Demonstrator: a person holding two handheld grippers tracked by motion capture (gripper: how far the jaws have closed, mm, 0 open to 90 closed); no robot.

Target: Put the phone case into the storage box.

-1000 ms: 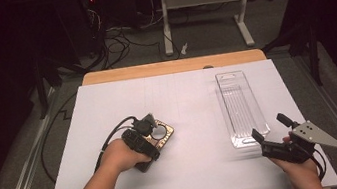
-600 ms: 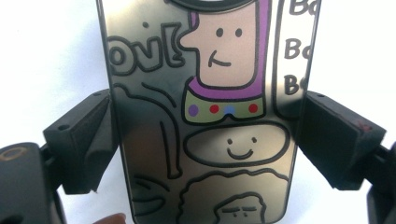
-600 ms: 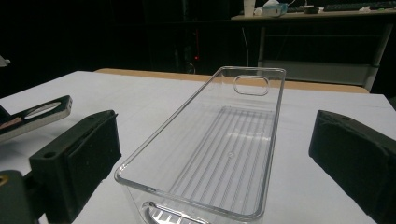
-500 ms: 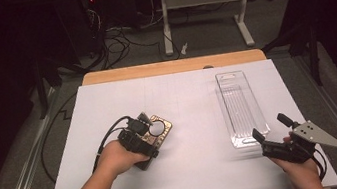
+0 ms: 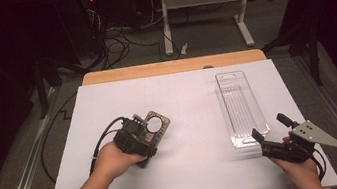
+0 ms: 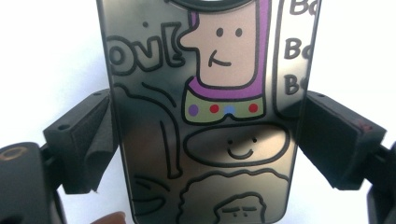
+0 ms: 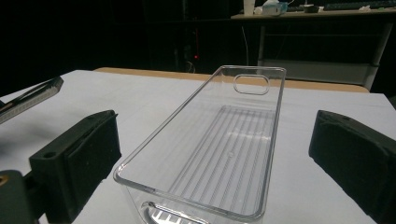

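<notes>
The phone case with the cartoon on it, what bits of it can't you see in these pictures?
- Phone case, left gripper view: top and bottom cut off by the picture's edges; the words at its right edge break off.
- Same case, high view: near end hidden under the left gripper and hand; drawing too small to read.
- Whether the jaws press its sides: cannot tell.

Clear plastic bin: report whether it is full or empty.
Empty. The clear plastic bin stands upright on the white table, and its ribbed floor shows bare through the open top.
</notes>
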